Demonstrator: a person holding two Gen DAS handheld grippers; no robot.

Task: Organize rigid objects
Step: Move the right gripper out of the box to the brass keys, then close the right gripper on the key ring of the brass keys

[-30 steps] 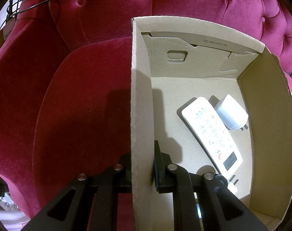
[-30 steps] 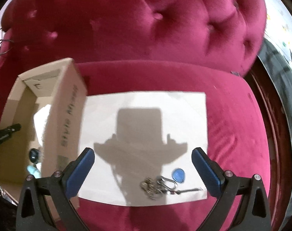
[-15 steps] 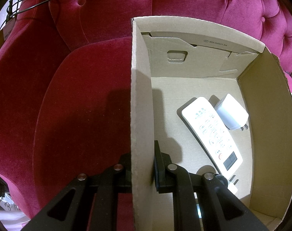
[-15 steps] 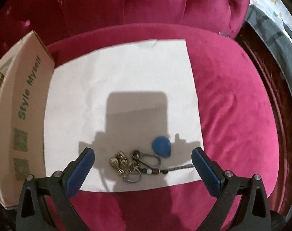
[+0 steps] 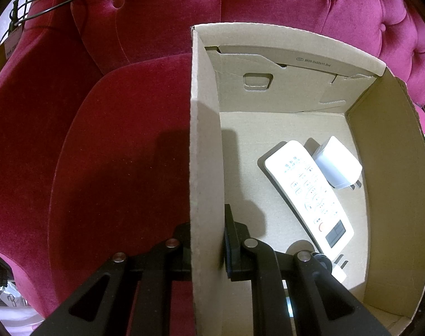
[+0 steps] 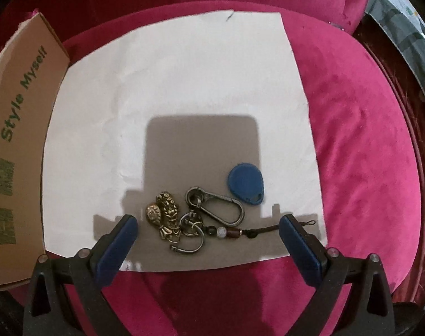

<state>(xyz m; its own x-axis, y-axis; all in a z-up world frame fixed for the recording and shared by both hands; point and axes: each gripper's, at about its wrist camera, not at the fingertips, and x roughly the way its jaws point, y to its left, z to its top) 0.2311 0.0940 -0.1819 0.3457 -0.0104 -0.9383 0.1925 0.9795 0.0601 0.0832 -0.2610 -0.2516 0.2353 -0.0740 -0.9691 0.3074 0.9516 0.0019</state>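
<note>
My left gripper [image 5: 207, 240] is shut on the left wall of an open cardboard box [image 5: 204, 145], one finger outside and one inside. Inside the box lie a white remote control [image 5: 307, 193] and a white plug adapter [image 5: 337, 166]. In the right wrist view my right gripper [image 6: 208, 225] stands open low over a white paper sheet [image 6: 170, 89]. A keychain [image 6: 195, 218] with brass charms, a carabiner, a beaded cord and a blue fob [image 6: 247, 180] lies on the sheet between the blue pads [image 6: 118, 242].
Everything rests on a crimson velvet tufted sofa [image 6: 366, 154]. The box's printed outer wall [image 6: 16, 145] stands at the sheet's left edge. A black wire [image 5: 44, 2] hangs over the sofa arm at the upper left. A dark wooden edge [image 6: 403, 89] runs at the right.
My right gripper has sunk toward the sheet and tipped further down, so the keychain now sits larger and between its pads. The left gripper and box have not moved.
</note>
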